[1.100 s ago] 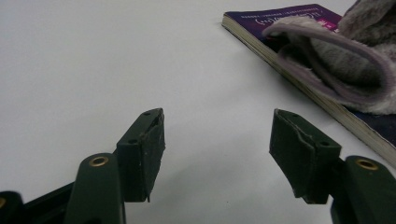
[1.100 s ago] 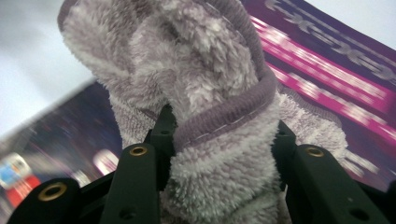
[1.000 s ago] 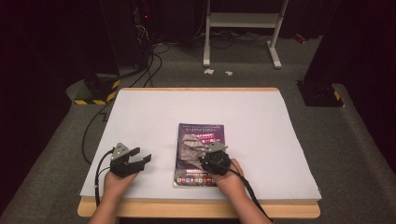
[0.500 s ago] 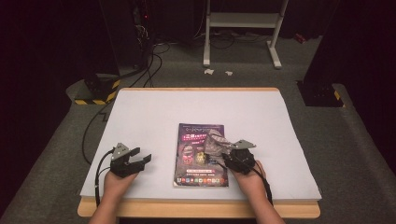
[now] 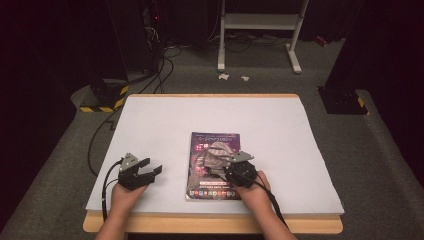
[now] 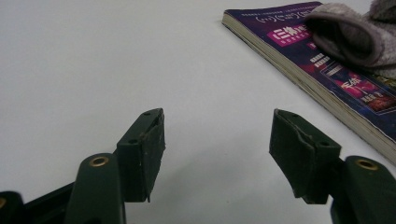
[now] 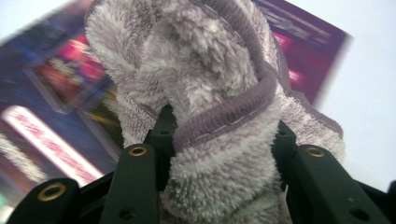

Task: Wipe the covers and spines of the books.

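Note:
A purple magazine (image 5: pixel 216 139) lies flat on the white table, near its front middle. A fluffy grey cloth (image 5: pixel 215 155) is bunched on the cover. My right gripper (image 5: pixel 227 165) is over the magazine's right half, shut on the cloth (image 7: pixel 210 79), whose pile bulges between the two jaws. The blurred cover (image 7: pixel 56 93) shows beneath. My left gripper (image 5: pixel 151 170) rests on the bare table left of the magazine. Its jaws stand open with nothing between them (image 6: pixel 217 144). The magazine's spine edge (image 6: pixel 299 74) and the cloth (image 6: pixel 350 35) lie off to its right.
The white table top (image 5: pixel 250 115) has a wooden front edge (image 5: pixel 210 224). Beyond the table, on the grey floor, are a yellow-and-black striped box (image 5: pixel 102 97), trailing cables (image 5: pixel 165 55) and a white metal stand (image 5: pixel 260 22).
My right gripper swung to the right with the cloth, then came back left over the magazine. The left gripper kept still.

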A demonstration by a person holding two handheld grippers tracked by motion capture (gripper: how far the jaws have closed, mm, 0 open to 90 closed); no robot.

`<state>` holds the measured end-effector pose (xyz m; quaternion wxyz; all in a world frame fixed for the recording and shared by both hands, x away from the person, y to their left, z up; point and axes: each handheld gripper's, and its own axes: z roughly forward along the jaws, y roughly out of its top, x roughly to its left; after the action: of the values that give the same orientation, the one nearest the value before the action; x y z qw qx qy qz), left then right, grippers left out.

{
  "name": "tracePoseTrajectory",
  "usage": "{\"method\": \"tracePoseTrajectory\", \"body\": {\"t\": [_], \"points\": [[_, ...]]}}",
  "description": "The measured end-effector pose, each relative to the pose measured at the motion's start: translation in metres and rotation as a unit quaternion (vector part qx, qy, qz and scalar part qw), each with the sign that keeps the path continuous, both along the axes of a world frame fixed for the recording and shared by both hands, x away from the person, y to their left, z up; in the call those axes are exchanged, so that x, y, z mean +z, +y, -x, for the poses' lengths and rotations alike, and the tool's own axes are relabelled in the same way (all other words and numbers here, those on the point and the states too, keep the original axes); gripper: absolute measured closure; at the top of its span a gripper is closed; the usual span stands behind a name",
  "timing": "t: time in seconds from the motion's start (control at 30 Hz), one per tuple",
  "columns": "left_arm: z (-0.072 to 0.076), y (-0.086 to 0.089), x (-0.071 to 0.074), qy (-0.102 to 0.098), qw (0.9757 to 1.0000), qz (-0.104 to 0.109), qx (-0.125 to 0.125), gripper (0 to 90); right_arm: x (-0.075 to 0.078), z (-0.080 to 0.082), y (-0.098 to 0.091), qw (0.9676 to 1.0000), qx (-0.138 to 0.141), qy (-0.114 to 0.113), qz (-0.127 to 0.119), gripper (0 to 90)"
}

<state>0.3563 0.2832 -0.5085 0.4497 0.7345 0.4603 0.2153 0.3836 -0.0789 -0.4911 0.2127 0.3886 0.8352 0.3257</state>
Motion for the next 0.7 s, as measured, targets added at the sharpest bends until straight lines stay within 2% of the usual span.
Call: {"method": "tracePoseTrajectory", "body": {"t": [0.2, 0.4, 0.53, 0.7], "points": [[0.000, 0.001, 0.000, -0.001, 1.0000, 0.004, 0.005, 35.8, -0.001, 0.004, 0.040, 0.9991, 0.042, 0.003, -0.003, 58.5], [0.000, 0.003, 0.000, -0.001, 0.9998, 0.010, 0.016, 35.4, 0.000, 0.009, 0.081, 0.9964, 0.085, 0.005, -0.003, 58.5], [0.000, 0.003, 0.000, -0.002, 0.9998, 0.012, 0.016, 35.5, -0.001, 0.011, 0.095, 0.9951, 0.098, 0.004, -0.001, 58.5], [0.000, 0.003, 0.000, 0.000, 0.9999, 0.011, 0.013, 35.5, -0.001, 0.008, 0.092, 0.9952, 0.097, 0.003, -0.004, 58.2]]}}
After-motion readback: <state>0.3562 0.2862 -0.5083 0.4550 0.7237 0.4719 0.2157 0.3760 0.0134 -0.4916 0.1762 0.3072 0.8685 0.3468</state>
